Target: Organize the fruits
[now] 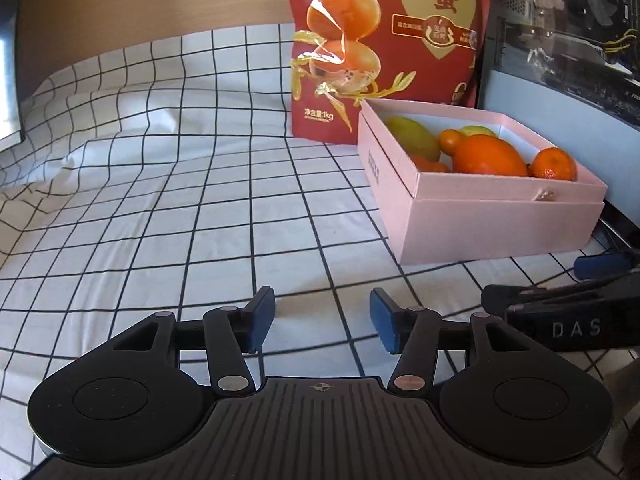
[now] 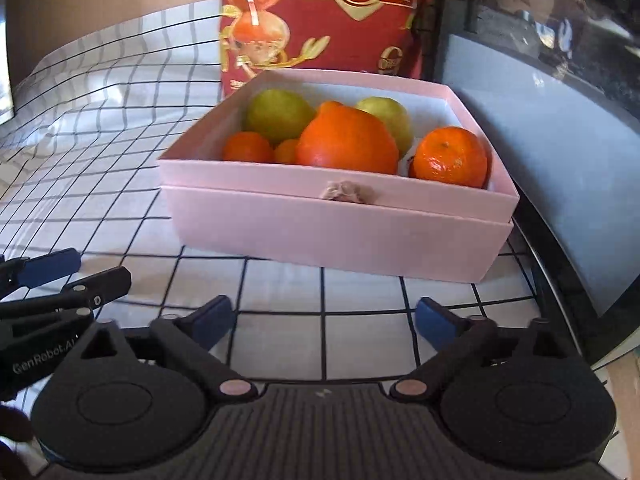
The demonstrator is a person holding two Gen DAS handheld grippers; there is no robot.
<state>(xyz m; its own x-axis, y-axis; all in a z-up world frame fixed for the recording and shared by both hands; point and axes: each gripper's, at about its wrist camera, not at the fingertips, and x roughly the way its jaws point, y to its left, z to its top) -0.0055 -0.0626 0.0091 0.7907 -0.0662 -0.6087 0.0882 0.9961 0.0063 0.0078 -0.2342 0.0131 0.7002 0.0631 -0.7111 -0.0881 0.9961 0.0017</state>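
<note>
Left gripper [image 1: 322,320], lower centre of the left wrist view: blue-padded fingers [image 1: 262,320] stand apart with only the checked tablecloth [image 1: 160,200] showing between them. Nothing is held. It sits above the cloth; contact cannot be determined.

Right gripper [image 2: 324,320], lower centre of the right wrist view: jaws spread wide, nothing between them but cloth. It faces the near wall of the pink box [image 2: 340,232], apart from it. The left gripper's fingers also enter this view at the lower left edge.

The pink box stands at centre frame in the right wrist view and at right of centre in the left wrist view. It appears as a tray seated over a slightly larger base, with a small knotted cord tab [image 2: 346,192] on the near wall.

Fruit, all inside the box:
- large orange [image 2: 346,142], centre, touching the near wall;
- mandarin [image 2: 450,158], right-hand end;
- two smaller mandarins [image 2: 248,147] at the left, low behind the near wall;
- green mango [image 2: 278,114], rear left;
- a yellow-green fruit [image 2: 386,114], rear right, partly hidden by the orange.

Behind the box, upper centre, a red printed bag [image 2: 340,20] stands upright, just beside the far wall. A dark glass-fronted case [image 2: 540,60] occupies the right side.
</note>
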